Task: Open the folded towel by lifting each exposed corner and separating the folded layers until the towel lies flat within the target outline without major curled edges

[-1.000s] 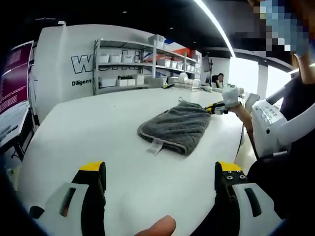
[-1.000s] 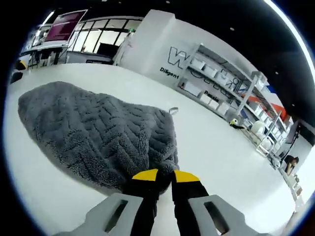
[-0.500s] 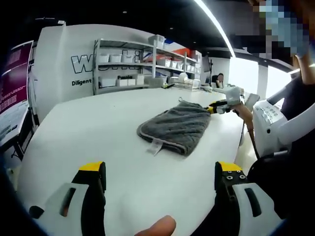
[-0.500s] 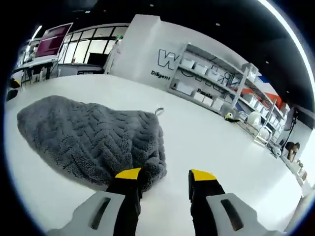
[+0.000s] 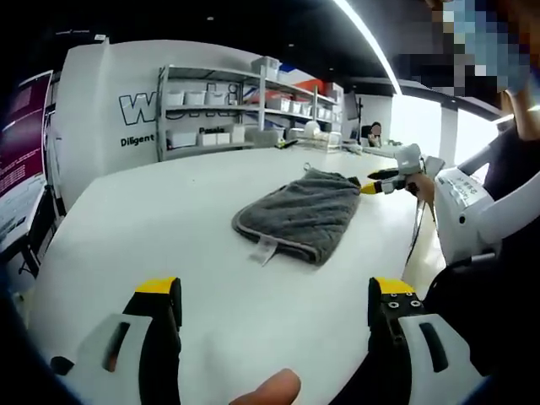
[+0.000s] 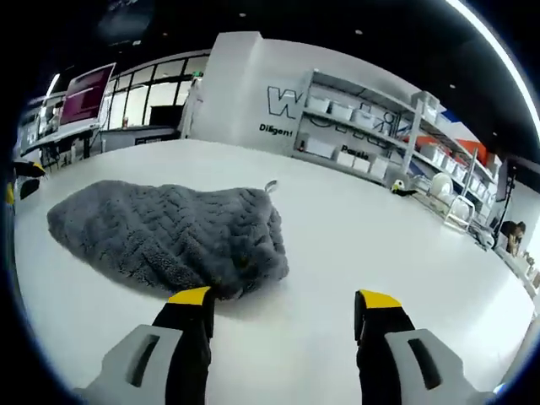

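Left gripper view: left gripper jaws wide, low over white table.
Towel: grey towel folded mid-table.
Right gripper: right gripper jaws wide, just beside towel edge.

Your towel is dark grey with a herringbone weave and a small white label, lying on a plain white desk. Both of your grippers, left and right, have black jaws with yellow tips on pale grey bodies.
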Demonstrator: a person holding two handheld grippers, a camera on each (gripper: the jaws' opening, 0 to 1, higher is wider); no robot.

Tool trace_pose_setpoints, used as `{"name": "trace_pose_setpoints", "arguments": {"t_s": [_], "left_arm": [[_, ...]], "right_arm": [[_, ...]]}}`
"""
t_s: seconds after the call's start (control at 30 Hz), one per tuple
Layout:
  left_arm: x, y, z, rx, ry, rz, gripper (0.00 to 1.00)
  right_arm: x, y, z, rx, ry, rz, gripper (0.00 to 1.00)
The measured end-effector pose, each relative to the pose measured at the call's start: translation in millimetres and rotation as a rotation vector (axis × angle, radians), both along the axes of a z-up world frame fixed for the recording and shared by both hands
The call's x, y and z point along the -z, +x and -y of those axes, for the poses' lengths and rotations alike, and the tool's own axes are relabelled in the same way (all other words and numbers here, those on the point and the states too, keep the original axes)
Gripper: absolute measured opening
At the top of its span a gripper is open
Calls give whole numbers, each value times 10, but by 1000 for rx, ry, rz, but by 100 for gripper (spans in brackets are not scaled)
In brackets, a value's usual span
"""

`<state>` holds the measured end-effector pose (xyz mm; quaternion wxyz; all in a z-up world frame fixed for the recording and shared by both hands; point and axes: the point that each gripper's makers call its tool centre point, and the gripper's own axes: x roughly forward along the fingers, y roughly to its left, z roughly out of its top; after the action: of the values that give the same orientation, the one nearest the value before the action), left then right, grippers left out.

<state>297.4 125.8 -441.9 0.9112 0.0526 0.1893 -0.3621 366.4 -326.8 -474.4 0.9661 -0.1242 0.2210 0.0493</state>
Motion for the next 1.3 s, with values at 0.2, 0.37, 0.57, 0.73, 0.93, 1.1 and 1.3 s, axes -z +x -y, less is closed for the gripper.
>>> {"name": "trace_pose_setpoints", "arguments": {"t_s": [0.2,0.37,0.57,0.73,0.93,1.1,1.3], "left_arm": [[10,8,36,6,0,-7,90],[11,11,74,13,1,-8,90],[13,4,132,31,4,-6,90],[27,4,118,24,2,-11,90],[21,-3,101,19,7,-12,90],[0,-3,116,19,-1,-8,90],[4,4,123,19,5,-10,90]], "right_arm": [[118,-127,-186,-85,1,-76,98],[93,-200,-396,-167,66,-87,99],[-77,-195,-520,-222,105,-35,99],[-187,-129,-539,-266,116,-23,99],[-376,-23,-580,-345,76,-8,99],[-591,69,-577,-390,76,33,99],[-647,209,-498,-398,20,20,96]]}}
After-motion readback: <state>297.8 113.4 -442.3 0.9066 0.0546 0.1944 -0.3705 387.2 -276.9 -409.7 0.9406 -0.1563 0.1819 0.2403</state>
